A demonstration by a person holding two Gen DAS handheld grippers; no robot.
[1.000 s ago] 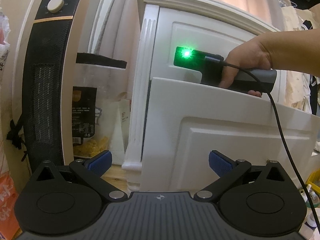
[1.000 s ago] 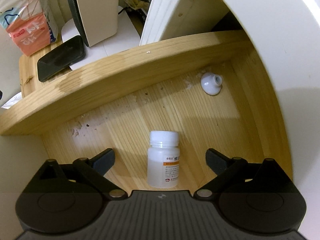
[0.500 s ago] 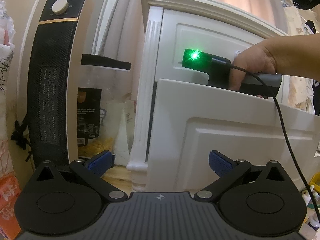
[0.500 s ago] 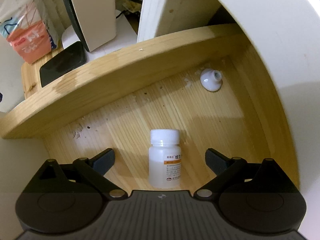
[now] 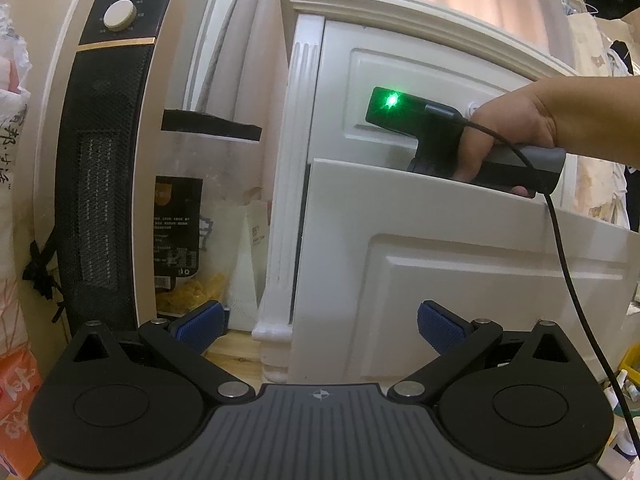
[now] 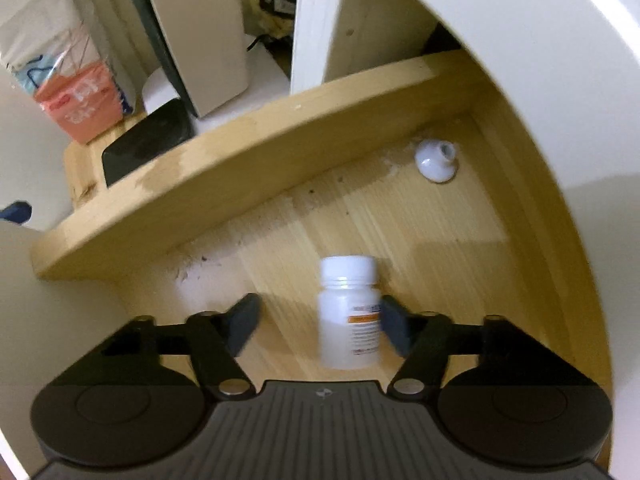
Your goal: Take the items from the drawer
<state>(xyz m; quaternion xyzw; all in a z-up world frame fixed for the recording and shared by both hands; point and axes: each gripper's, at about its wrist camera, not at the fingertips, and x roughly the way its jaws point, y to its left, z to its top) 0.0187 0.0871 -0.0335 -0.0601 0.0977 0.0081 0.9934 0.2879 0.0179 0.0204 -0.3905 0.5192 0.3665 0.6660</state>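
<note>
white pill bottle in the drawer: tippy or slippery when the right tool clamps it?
The small white plastic pill bottle stands upright and taller than wide, so an off-centre push probably tips it. Its translucent body looks nearly empty, likely light. The right tool sits off-centre; smooth plastic may slip.

We see the pale wooden floor of the open drawer [image 6: 436, 236], flecked with dark specks and whitish smudges. On it stands a small white plastic bottle with a white screw cap and an orange-striped label [image 6: 349, 312], upright. Well apart from it, near the far right corner, lies a small white knob-shaped piece [image 6: 436, 165].
</note>
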